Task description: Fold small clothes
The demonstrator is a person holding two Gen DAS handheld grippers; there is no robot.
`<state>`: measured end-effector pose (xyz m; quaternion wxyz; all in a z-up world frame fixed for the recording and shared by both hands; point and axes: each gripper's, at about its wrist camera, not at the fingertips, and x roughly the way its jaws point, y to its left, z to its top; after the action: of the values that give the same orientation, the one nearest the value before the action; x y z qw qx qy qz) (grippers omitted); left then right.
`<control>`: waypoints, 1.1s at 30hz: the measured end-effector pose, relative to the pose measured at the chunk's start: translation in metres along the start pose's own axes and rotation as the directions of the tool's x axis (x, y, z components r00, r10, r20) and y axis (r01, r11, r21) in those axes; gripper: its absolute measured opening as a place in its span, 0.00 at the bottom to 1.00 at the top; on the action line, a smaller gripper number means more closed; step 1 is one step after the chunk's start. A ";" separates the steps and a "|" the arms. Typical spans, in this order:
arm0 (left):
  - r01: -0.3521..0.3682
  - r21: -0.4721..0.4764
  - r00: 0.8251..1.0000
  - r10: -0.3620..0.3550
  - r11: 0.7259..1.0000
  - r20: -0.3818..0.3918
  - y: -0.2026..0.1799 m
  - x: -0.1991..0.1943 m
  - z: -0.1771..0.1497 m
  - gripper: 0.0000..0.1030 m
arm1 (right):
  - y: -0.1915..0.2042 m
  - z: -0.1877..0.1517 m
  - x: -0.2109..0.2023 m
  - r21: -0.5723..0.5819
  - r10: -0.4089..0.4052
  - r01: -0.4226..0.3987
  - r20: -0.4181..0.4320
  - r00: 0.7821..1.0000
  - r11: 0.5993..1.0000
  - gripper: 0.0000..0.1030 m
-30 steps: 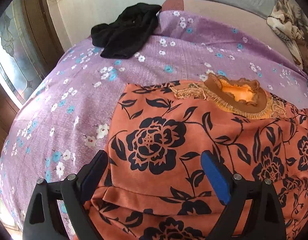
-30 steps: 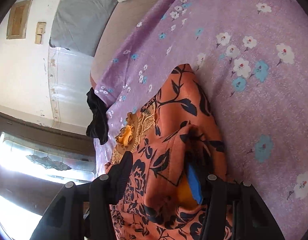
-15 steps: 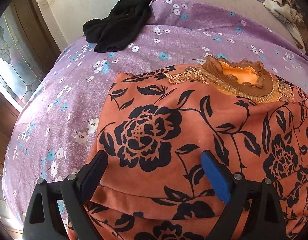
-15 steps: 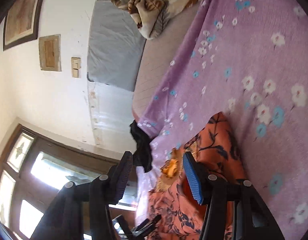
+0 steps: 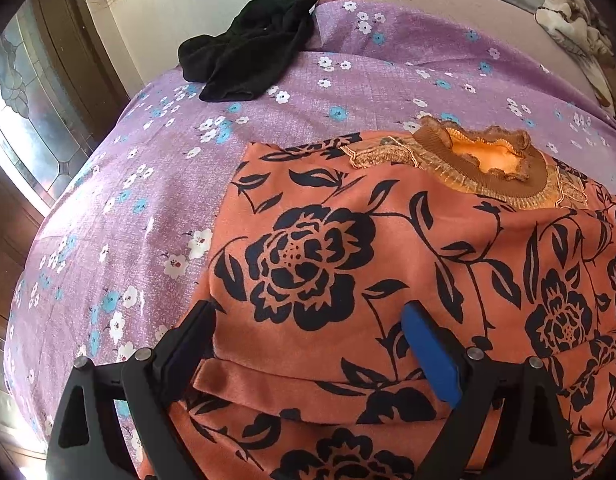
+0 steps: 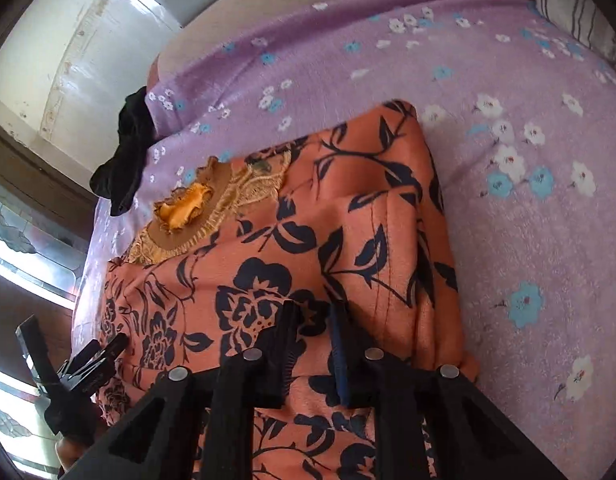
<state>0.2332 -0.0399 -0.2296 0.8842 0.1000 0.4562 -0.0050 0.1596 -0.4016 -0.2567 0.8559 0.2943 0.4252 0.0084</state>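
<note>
On the purple bedspread (image 5: 348, 92), left gripper (image 5: 308, 344) jaws gape over the orange garment (image 5: 388, 248); right gripper (image 6: 314, 344) jaws nearly closed, grip unclear.

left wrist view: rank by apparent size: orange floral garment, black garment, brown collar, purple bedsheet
1. purple bedsheet, though the garment hides part of it
2. orange floral garment, nearest the camera, so enlarged
3. black garment
4. brown collar

The last two look close; the black garment lies farther off, so that order is unsure.
</note>
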 end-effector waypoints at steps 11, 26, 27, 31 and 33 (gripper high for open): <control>0.002 -0.024 0.999 -0.003 1.000 -0.035 0.022 -0.001 -0.002 0.91 | -0.007 -0.002 -0.009 0.067 0.086 -0.083 -0.041 0.995 0.994 0.23; 0.166 -0.227 0.973 -0.197 0.960 -0.118 0.156 -0.071 -0.126 0.91 | -0.074 -0.123 -0.135 0.120 0.150 -0.141 -0.074 0.986 0.983 0.69; 0.178 -0.254 0.967 -0.216 0.951 -0.132 0.165 -0.072 -0.135 0.88 | -0.080 -0.130 -0.138 0.131 0.163 -0.152 -0.078 0.984 0.980 0.69; 0.237 -0.328 0.932 -0.309 0.915 -0.190 0.178 -0.071 -0.167 0.49 | -0.105 -0.153 -0.133 0.210 0.226 -0.198 -0.119 0.967 0.957 0.68; 0.252 -0.303 0.930 -0.317 0.919 -0.187 0.173 -0.075 -0.175 0.45 | -0.114 -0.162 -0.132 0.247 0.278 -0.252 -0.080 0.957 0.936 0.68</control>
<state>0.0661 0.1555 -0.2380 0.8196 -0.0910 0.5625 -0.0595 -0.0703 -0.4505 -0.2951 0.7806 0.4470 0.4276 0.0902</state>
